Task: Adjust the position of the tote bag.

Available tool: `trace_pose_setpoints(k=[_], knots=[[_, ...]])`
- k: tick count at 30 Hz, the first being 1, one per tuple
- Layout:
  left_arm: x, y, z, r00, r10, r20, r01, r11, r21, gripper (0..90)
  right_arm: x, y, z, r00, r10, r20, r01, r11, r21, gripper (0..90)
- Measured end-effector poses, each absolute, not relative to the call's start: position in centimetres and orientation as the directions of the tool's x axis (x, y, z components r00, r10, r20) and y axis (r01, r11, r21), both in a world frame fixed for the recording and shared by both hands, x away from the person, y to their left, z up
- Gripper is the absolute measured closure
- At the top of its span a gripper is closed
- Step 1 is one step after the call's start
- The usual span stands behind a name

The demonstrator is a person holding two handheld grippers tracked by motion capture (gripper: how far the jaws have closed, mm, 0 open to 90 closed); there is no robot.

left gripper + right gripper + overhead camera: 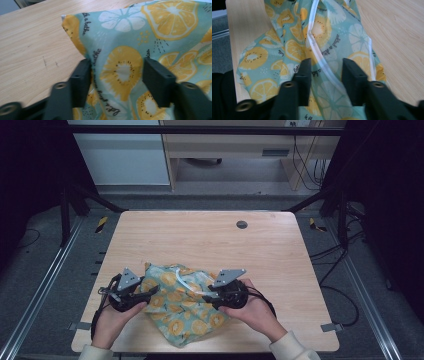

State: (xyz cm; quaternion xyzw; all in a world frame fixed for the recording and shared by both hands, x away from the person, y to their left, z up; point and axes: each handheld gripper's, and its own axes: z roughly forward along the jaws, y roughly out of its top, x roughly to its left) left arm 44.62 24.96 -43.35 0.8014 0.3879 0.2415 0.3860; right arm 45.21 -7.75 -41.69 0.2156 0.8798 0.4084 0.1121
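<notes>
A teal cloth (180, 307) printed with orange and white citrus slices lies crumpled on the near part of the wooden table (210, 240). My left gripper (150, 292) is at the cloth's left edge. In the left gripper view its jaws stand wide apart, open (116, 67), with a raised fold of the cloth (120, 45) between them. My right gripper (210, 295) is at the cloth's right side. Its jaws are open more narrowly (327, 66), and the cloth's white hem (317, 50) runs between them.
A dark round grommet (241, 224) sits in the table's far right part. Metal frame rails (45, 280) run along both sides of the table. Cables (340, 255) lie on the floor to the right. The table's front edge is just below the cloth.
</notes>
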Motion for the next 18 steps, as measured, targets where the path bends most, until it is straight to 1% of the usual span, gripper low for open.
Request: trace_pose_setpoints(k=[1,2,4,5,6,9,14,16,17,18], knots=[[44.6,25.0,-43.4,0.582,0.808,0.088,0.435,-0.401,0.806,56.3,45.2,-7.7,-41.7,-0.882,0.471,-0.021,0.288,0.573,0.767,63.5],[44.4,25.2,-43.1,0.582,0.809,0.085,0.419,-0.388,0.821,63.5,45.2,-7.7,-41.7,-0.89,0.455,-0.023,0.277,0.58,0.766,75.1],[44.2,25.4,-42.9,0.596,0.801,0.065,0.407,-0.371,0.835,78.5,45.1,-7.6,-41.5,-0.899,0.438,-0.023,0.266,0.587,0.765,85.5],[44.2,25.4,-42.9,0.596,0.801,0.065,0.407,-0.371,0.835,84.2,45.1,-7.6,-41.5,-0.899,0.438,-0.023,0.266,0.587,0.765,85.5],[44.0,25.5,-42.6,0.6,0.798,0.054,0.394,-0.354,0.848,87.8,45.0,-7.5,-41.4,-0.905,0.426,-0.022,0.262,0.595,0.76,90.0],[43.7,25.7,-42.2,0.596,0.801,0.059,0.38,-0.346,0.858,89.2,44.7,-7.5,-41.0,-0.909,0.416,-0.031,0.246,0.596,0.764,90.0],[41.3,26.6,-41.3,0.624,0.779,0.056,0.335,-0.332,0.882,89.0,43.3,-8.1,-39.7,-0.915,0.4,-0.039,0.216,0.571,0.792,90.0],[40.9,26.7,-41.4,0.631,0.774,0.055,0.333,-0.334,0.881,89.0,42.8,-8.1,-39.6,-0.919,0.392,-0.039,0.208,0.567,0.797,90.0],[40.2,26.7,-41.8,0.645,0.761,0.067,0.338,-0.362,0.869,89.0,41.9,-8.2,-39.7,-0.926,0.377,-0.034,0.202,0.568,0.798,90.0],[40.2,26.7,-41.8,0.645,0.761,0.067,0.338,-0.362,0.869,89.1,41.5,-8.2,-39.9,-0.928,0.37,-0.032,0.202,0.574,0.794,90.0]])
